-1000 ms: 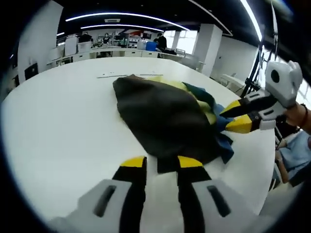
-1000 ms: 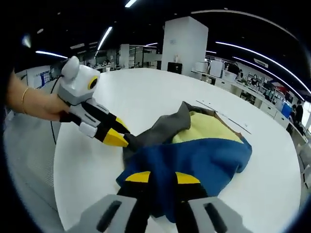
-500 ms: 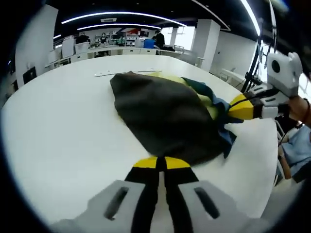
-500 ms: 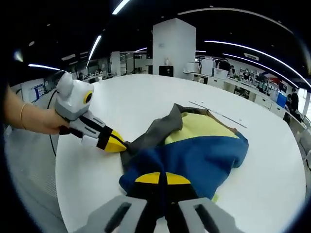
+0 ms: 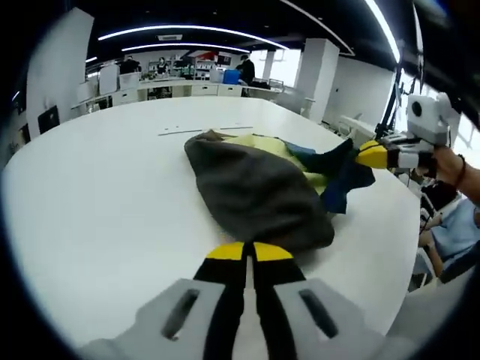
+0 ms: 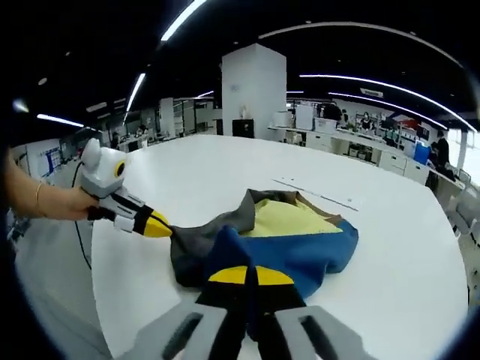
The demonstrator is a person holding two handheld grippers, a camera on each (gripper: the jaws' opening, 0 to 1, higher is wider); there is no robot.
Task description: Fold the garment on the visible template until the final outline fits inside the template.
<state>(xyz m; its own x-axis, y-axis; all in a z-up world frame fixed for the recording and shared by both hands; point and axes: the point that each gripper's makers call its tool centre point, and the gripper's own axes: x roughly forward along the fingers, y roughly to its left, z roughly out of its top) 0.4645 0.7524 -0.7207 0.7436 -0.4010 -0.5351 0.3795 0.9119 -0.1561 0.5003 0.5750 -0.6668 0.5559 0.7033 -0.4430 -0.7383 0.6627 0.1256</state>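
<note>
At centre frame in both views, the garment [image 5: 262, 191] [image 6: 277, 240] lies bunched on the white table [image 5: 97, 195] [image 6: 405, 247]. Left gripper [image 5: 248, 253] [image 6: 160, 226] pinches its grey edge; right gripper [image 6: 251, 277] [image 5: 369, 154] clamps the blue fabric.

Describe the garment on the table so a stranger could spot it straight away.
Start at the big white round table. Near its edge lies the garment, a crumpled heap of cloth and the one soft thing on the table. It is dark grey on one side, blue on the other, with pale yellow between, and the left gripper and right gripper each pinch an edge.
</note>
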